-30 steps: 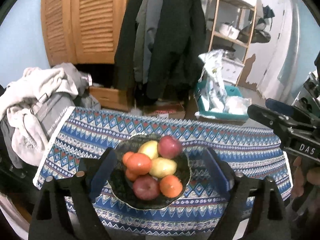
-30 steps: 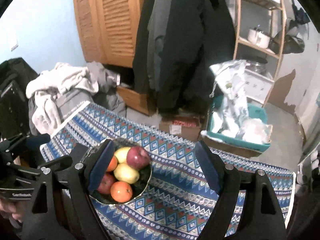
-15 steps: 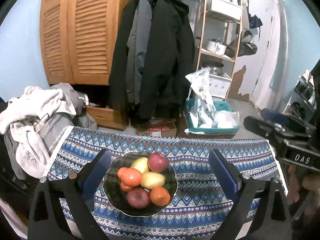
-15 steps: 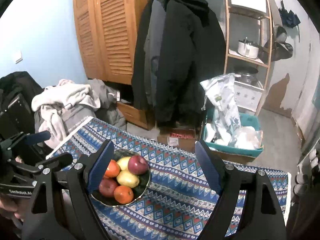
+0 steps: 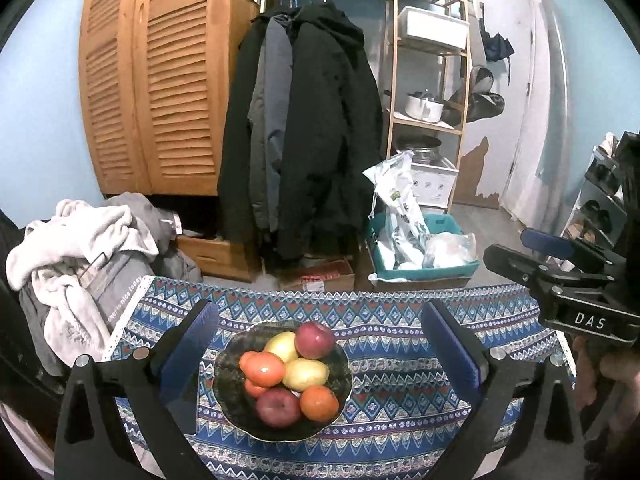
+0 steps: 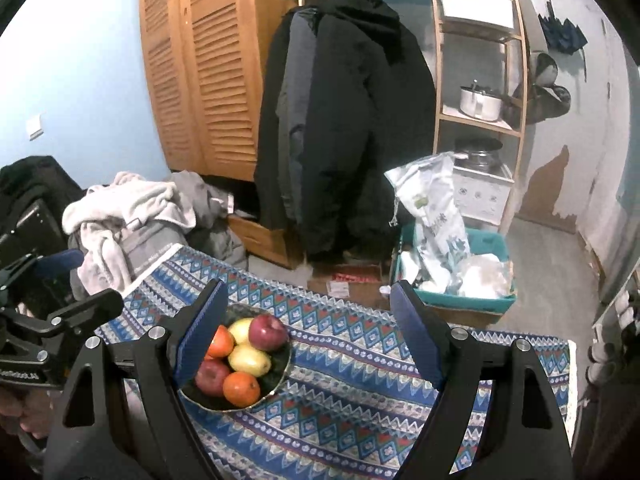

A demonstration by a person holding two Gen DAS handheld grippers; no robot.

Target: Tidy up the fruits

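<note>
tablecloth (image 5: 400,344): blue zigzag | apples (image 5: 315,334): red | oranges (image 5: 319,403): orange | bowl (image 5: 232,396): dark

Fruit heaped in a dark bowl (image 5: 224,376)

Red apples (image 5: 315,340), yellow pears (image 5: 306,373) and oranges (image 5: 319,403) sit piled near the table's (image 5: 400,364) left edge.

Fruit (image 5: 294,368) piled in bowl (image 5: 232,396) on table (image 5: 400,400) left of centre, clothes heap (image 5: 80,264) off table's left end, hanging coats (image 5: 304,128) behind, bin (image 5: 420,272) on floor behind right.
</note>
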